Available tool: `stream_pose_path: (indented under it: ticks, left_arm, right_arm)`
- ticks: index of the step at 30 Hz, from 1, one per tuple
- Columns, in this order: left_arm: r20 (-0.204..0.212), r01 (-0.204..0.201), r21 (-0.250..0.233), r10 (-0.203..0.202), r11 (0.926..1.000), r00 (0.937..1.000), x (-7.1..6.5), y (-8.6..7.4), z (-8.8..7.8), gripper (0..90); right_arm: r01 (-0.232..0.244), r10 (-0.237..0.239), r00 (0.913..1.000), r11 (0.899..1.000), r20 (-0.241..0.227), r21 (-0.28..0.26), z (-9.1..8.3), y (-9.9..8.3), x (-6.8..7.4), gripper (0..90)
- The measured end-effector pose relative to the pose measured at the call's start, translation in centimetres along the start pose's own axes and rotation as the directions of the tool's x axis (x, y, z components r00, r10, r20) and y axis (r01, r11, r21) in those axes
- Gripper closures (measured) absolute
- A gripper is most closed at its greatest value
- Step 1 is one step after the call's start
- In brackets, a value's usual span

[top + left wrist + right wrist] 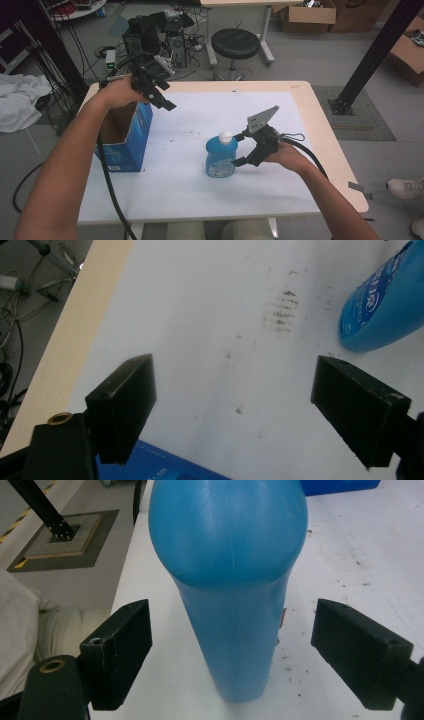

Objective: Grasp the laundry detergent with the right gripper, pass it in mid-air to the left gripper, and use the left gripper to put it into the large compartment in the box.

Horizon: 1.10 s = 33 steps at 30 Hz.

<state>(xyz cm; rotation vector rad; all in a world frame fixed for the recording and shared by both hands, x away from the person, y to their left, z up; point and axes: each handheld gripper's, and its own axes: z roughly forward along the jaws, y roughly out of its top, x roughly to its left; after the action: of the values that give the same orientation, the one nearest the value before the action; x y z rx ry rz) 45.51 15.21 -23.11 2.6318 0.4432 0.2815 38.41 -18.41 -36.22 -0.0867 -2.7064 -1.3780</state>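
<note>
A blue bottle (220,157) with a white cap stands upright on the white mat of the table (200,200). My right gripper (239,149) reaches it from the right, jaws on either side of it. In the right gripper view the bottle (230,580) stands between the open jaws of that gripper (232,655), with a gap at each pad. My left gripper (165,95) hangs open above the far corner of an open blue box (125,135). Its own view looks down past the open, empty gripper (232,405) at the mat, the bottle (382,300) and the box edge (165,467).
The blue box stands at the table's left side with its top open. Beyond the table are a black stool (235,44), black equipment with cables (150,30), cardboard boxes (307,15) and a slanted black post (370,55). A white cloth (17,100) lies on the floor at left.
</note>
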Motion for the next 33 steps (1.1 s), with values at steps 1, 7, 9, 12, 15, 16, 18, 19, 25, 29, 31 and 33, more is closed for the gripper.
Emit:
stream_pose_path:
  ticks: [1,7,9,12,15,16,18,19,25,29,31,33]
  left_arm:
    - [0.0,-0.002,0.0,0.002,1.0,1.0,0.0,0.0,0.0,18.9]
    - [-0.004,0.0,-0.007,0.0,1.0,1.0,-0.1,0.1,0.0,19.1]
    - [-0.002,-0.005,-0.005,0.005,1.0,1.0,-0.1,0.1,0.0,19.1]
    - [-0.001,-0.008,0.0,0.008,1.0,1.0,-0.1,0.2,0.0,19.1]
    - [-0.001,-0.008,0.001,0.008,1.0,1.0,-0.1,0.2,0.0,19.1]
    - [-0.003,-0.008,0.001,0.008,1.0,1.0,-0.2,0.2,0.0,19.1]
    - [-0.002,-0.008,0.001,0.008,1.0,1.0,-0.2,0.2,0.0,19.1]
    - [-0.004,-0.009,-0.002,0.009,1.0,1.0,-0.2,0.1,0.0,19.1]
    - [-0.006,-0.004,0.001,0.004,1.0,1.0,-0.2,0.0,0.0,19.3]
    - [-0.008,-0.005,-0.001,0.005,1.0,1.0,-0.2,0.0,-0.1,19.4]
    - [-0.009,-0.005,-0.001,0.005,1.0,0.9999,-0.2,0.0,-0.1,19.4]
    - [-0.008,-0.005,-0.004,0.005,1.0,1.0,-0.2,0.0,0.0,19.5]
  right_arm:
    - [-0.002,0.002,1.0,1.0,0.002,-0.003,0.1,-0.1,0.0,16.5]
    - [-0.012,0.012,0.9999,1.0,0.001,-0.028,0.5,-0.6,-0.1,16.6]
    - [-0.013,0.013,0.9999,0.999,0.001,-0.038,0.8,-0.7,-0.1,16.6]
    - [-0.013,0.013,0.9999,0.999,-0.002,-0.049,1.3,-0.8,-0.1,16.6]
    - [-0.013,0.013,0.9999,0.998,-0.004,-0.064,1.8,-0.7,0.0,16.7]
    - [-0.013,0.013,0.9999,0.998,-0.006,-0.068,2.0,-0.7,0.0,16.7]
    - [-0.015,0.014,0.9999,0.997,-0.009,-0.076,2.3,-0.7,-0.1,16.8]
    - [-0.014,0.013,0.9999,0.997,-0.008,-0.079,2.4,-0.8,-0.1,16.8]
    - [-0.011,0.009,0.9998,0.995,-0.017,-0.099,3.1,-0.9,0.1,18.8]
    - [-0.005,0.003,0.9998,0.994,-0.019,-0.108,3.4,-1.0,0.2,22.8]
    - [-0.003,0.001,0.9998,0.993,-0.019,-0.114,3.5,-1.0,0.2,24.5]
    - [-0.002,0.001,0.9999,0.993,-0.013,-0.115,3.6,-1.1,0.2,24.8]
